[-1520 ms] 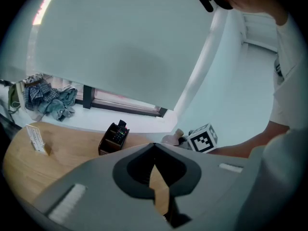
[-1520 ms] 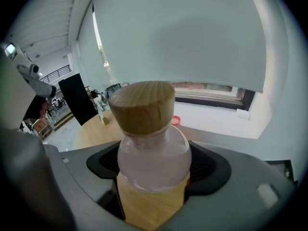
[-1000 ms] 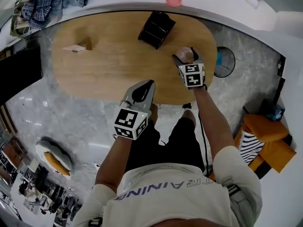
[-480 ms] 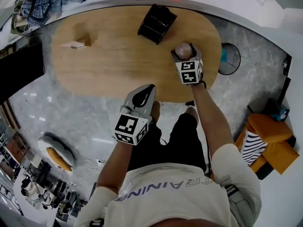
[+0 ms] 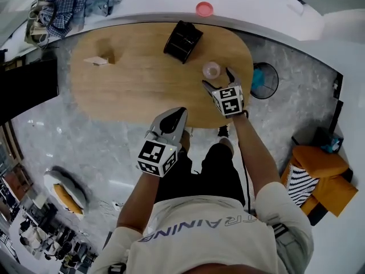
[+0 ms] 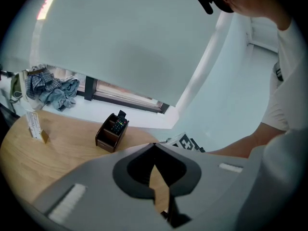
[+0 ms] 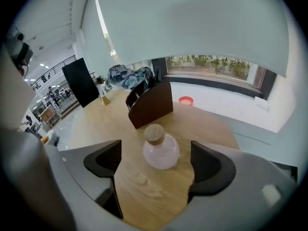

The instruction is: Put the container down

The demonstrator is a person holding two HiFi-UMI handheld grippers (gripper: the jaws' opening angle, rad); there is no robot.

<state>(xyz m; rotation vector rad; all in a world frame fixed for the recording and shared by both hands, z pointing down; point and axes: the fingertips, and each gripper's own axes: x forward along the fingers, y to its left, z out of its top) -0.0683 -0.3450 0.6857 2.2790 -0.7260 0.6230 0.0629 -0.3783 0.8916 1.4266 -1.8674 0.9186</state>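
Observation:
The container [image 5: 211, 70] is a small round glass jar with a cork lid, standing upright on the oval wooden table [image 5: 131, 79] near its right end. My right gripper [image 5: 218, 77] sits just behind it with its jaws opening. In the right gripper view the jar [image 7: 160, 152] stands free between and slightly ahead of the dark fingers [image 7: 207, 165], touching neither. My left gripper [image 5: 171, 116] hangs shut and empty at the table's near edge, over the floor.
A dark brown organizer box [image 5: 183, 40] stands behind the jar. A small card stand [image 5: 98, 60] sits at the table's left. A pink lid [image 5: 204, 8] and heaped clothes [image 5: 74, 4] lie on the sill. A fan [image 5: 263, 80] stands on the floor at right.
The right gripper's jaws have spread and come off the jar, and the gripper has drawn back toward me. The jar stays on the table. The left gripper has barely moved.

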